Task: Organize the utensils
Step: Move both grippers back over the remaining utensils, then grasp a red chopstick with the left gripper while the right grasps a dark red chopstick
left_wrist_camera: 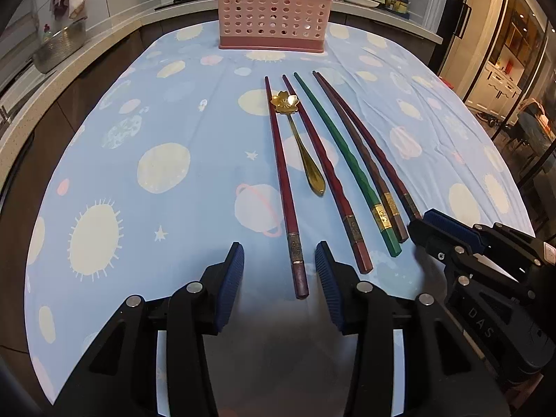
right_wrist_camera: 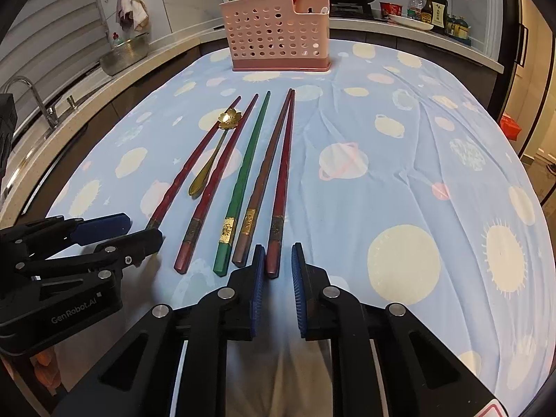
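- Jaws of the left gripper (left_wrist_camera: 279, 253) stand released, astride the butt of the leftmost red chopstick (left_wrist_camera: 281, 173), neither pad touching it
- Jaws of the right gripper (right_wrist_camera: 278, 260) are narrow around the rightmost red chopstick (right_wrist_camera: 283, 173), a gap showing on one side, so nothing is gripped yet
- Risk: the brown chopstick (right_wrist_camera: 260, 187) lies touching it, so a closing pad may catch or roll both
- Risk: a grip at the butt lets the long tip sag and sweep the gold spoon (left_wrist_camera: 305, 153) or the green chopstick (right_wrist_camera: 243, 180)
- Beyond, the pink holder (left_wrist_camera: 272, 10) waits on the wrinkled tablecloth (left_wrist_camera: 156, 121), with nothing lying between
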